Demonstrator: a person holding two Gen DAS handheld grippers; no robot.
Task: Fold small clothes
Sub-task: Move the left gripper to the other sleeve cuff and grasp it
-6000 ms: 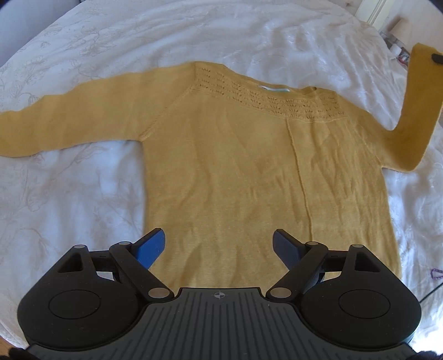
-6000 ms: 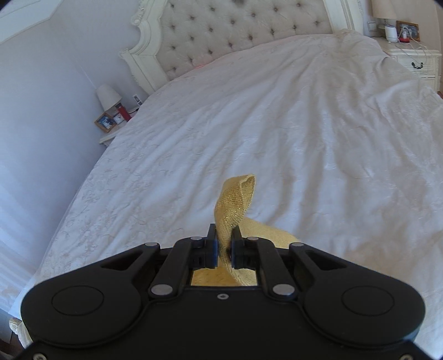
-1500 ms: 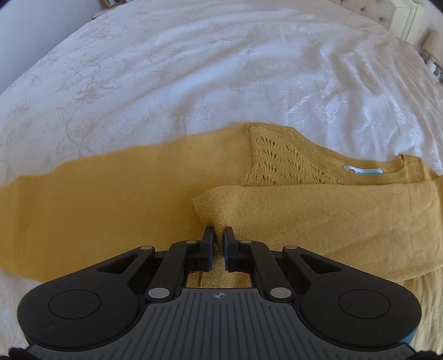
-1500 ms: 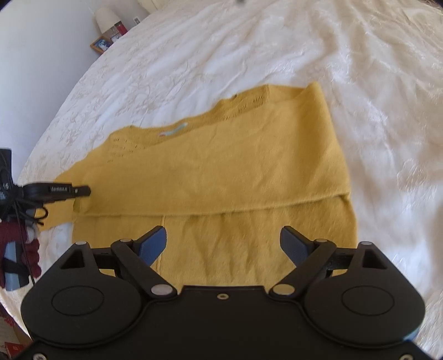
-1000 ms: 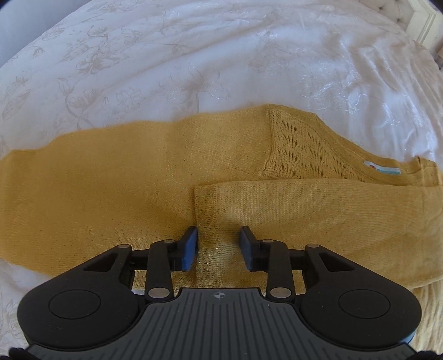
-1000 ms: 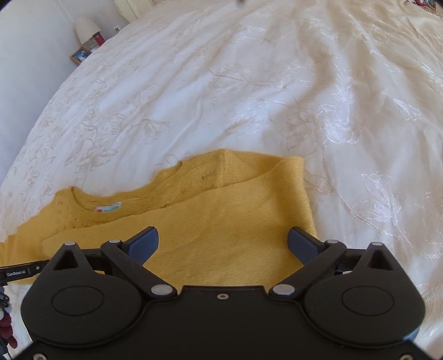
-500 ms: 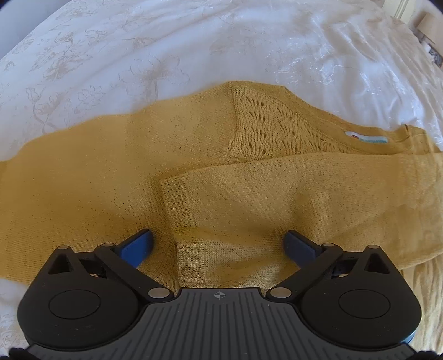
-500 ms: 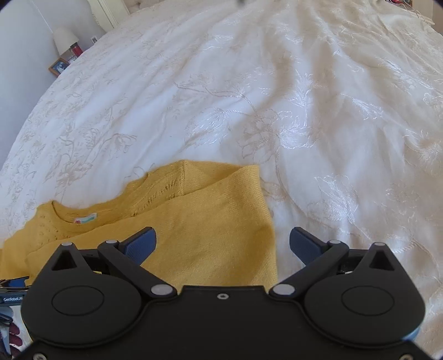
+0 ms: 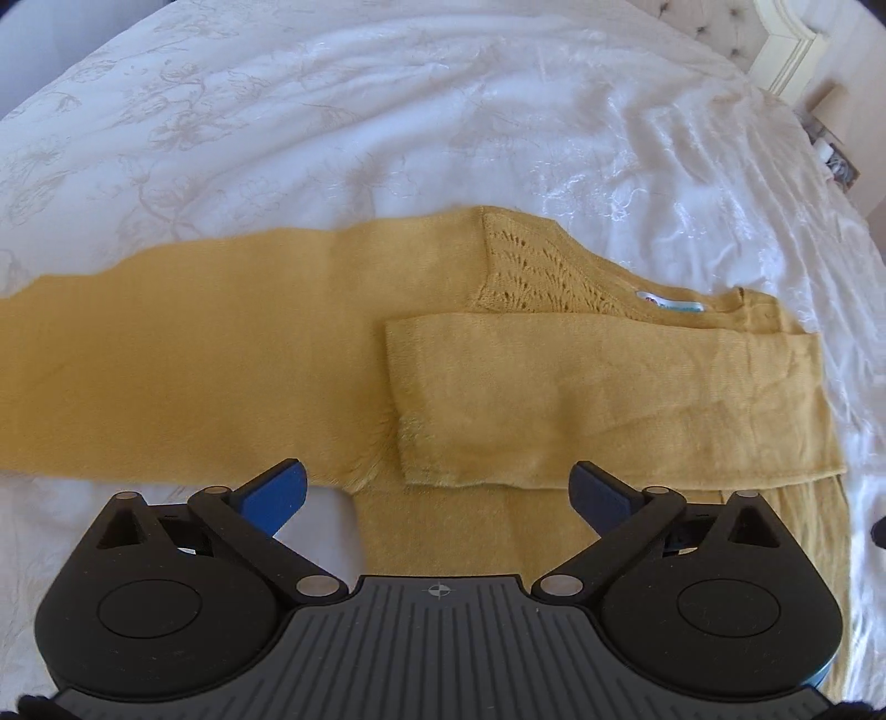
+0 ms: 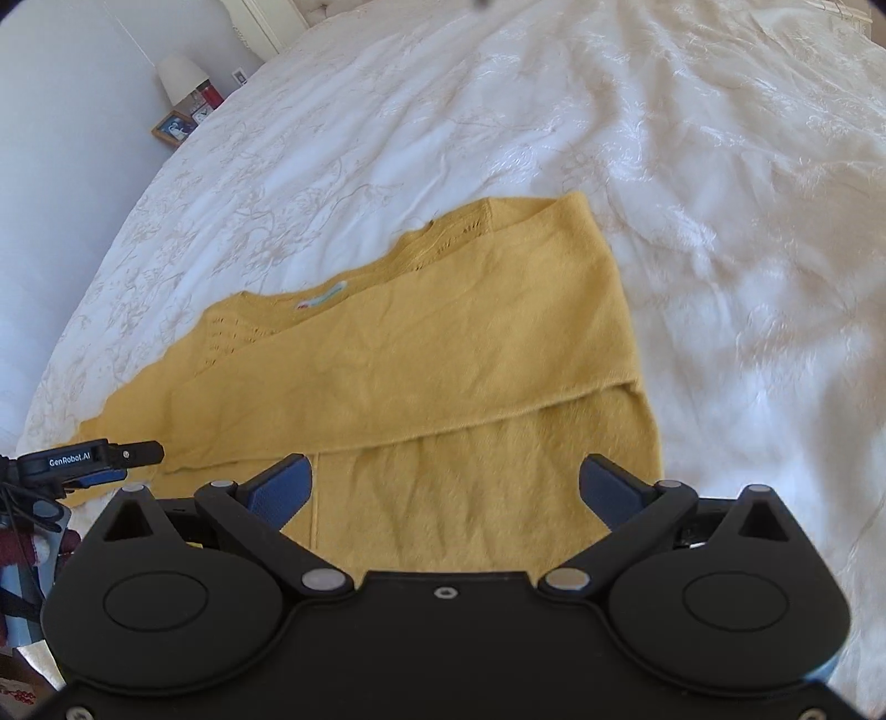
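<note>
A mustard yellow knit sweater (image 9: 498, 531) lies flat on the white bedspread (image 9: 332, 111). Its right sleeve (image 9: 609, 387) is folded across the chest, cuff near the middle. Its left sleeve (image 9: 166, 354) still stretches out to the left. My left gripper (image 9: 437, 493) is open and empty, hovering just short of the folded cuff. In the right wrist view the sweater (image 10: 443, 360) fills the middle, with the folded sleeve (image 10: 415, 376) across it. My right gripper (image 10: 446, 490) is open and empty above the sweater's lower body. The left gripper (image 10: 88, 459) shows at that view's left edge.
The white embroidered bedspread (image 10: 720, 194) extends far beyond the sweater. A bedside table with a lamp (image 10: 180, 77) and a picture frame (image 10: 174, 127) stands at the far left. A headboard corner (image 9: 786, 50) shows at upper right in the left wrist view.
My left gripper let go of the folded sleeve's cuff, opened wide and drew back a little. My right gripper stayed open and its view swung back over the sweater.
</note>
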